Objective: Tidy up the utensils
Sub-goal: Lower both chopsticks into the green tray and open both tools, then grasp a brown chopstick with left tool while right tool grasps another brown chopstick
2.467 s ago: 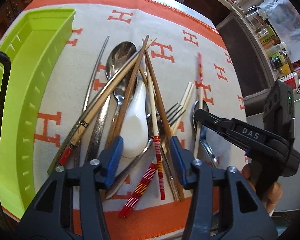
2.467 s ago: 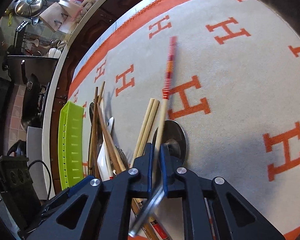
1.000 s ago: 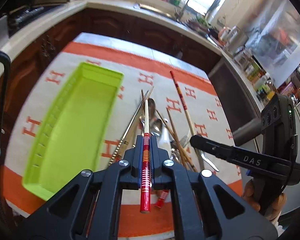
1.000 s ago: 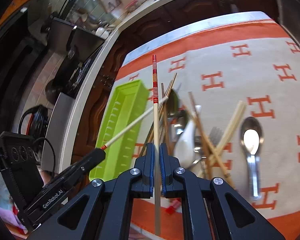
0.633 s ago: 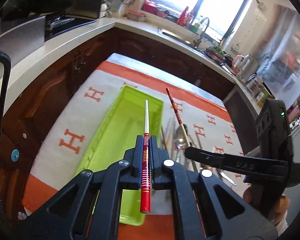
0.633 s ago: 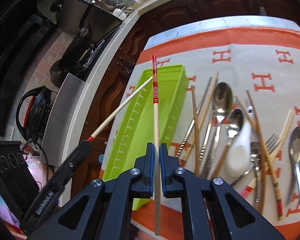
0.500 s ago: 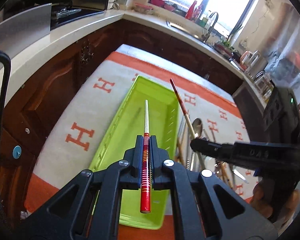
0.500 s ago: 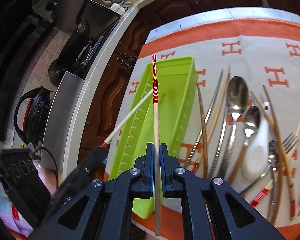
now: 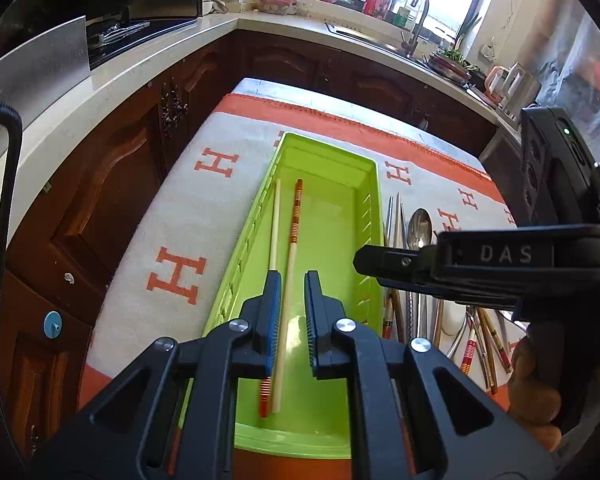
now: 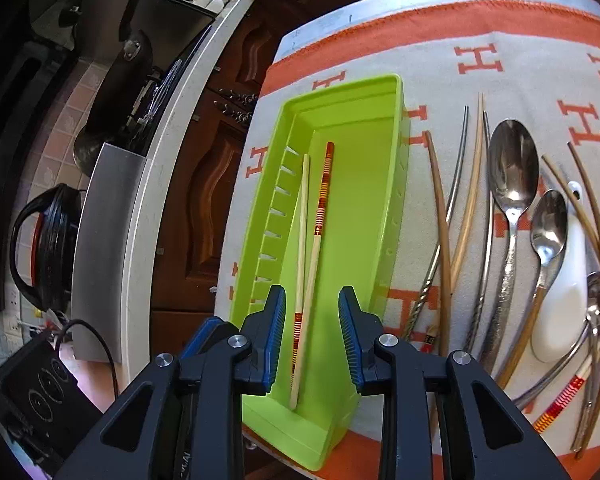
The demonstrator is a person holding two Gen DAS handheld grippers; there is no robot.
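On the kitchen counter's orange-lettered cloth (image 10: 512, 40), we let both chopsticks (image 10: 302, 224) settle in the green tray (image 10: 396, 184), left gripper (image 9: 290, 312) and right gripper (image 10: 312, 336) opening, holding nothing, then lift straight clear.

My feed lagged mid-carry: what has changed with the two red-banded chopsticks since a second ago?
Both grippers, left and right, are opening and have let go: the two red-banded chopsticks now lie in the lime-green plastic tray. The remaining utensil pile stays on the cloth.
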